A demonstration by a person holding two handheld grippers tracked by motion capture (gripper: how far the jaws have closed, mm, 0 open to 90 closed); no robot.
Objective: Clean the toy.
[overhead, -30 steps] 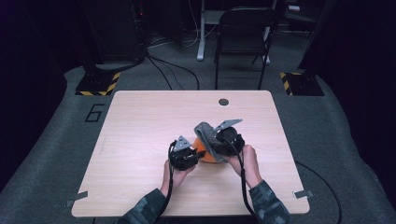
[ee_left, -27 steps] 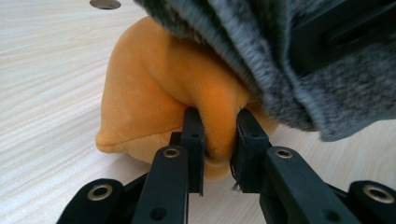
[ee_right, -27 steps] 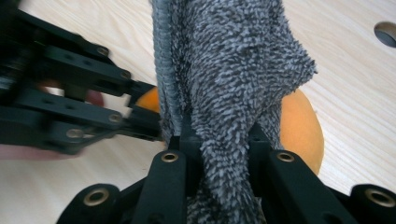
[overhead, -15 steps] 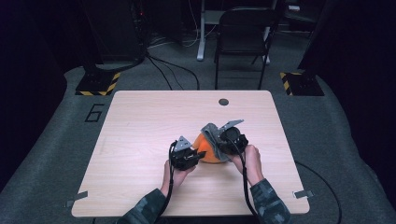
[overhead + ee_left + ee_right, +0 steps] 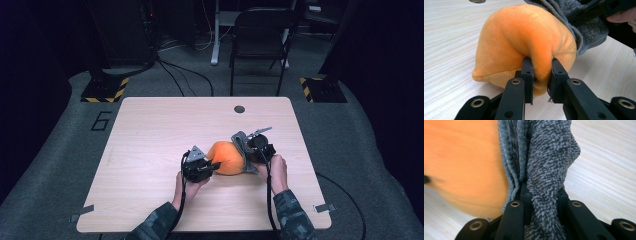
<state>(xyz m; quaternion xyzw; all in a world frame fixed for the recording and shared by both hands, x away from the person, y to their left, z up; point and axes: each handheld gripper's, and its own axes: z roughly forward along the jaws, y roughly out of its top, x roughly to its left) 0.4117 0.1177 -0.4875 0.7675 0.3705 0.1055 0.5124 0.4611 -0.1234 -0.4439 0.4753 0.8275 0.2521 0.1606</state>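
A soft orange plush cushion-like toy [image 5: 226,157] lies a little right of centre in the lower half of the pale wooden table [image 5: 150,130] in the high view, with a grey fuzzy fabric piece [image 5: 241,145] attached at its right end. Its long axis runs roughly left to right across the frame, straight between the two tools. The left gripper [image 5: 209,166] is clamped on a fold of orange plush at the left end; in the left gripper view the jaws pinch a ridge of the toy [image 5: 524,45], with the grey fabric [image 5: 584,32] at the upper right. The right gripper [image 5: 246,154] sits at the opposite end, and in the right gripper view its jaws are closed on a hanging strip of the grey pile [image 5: 546,170], the orange body [image 5: 461,162] filling the left of the frame. Both hands are equally close, one per end. I'd judge any pull would go along that left-right line; bare tabletop lies all around, and the right edge is the nearer one.
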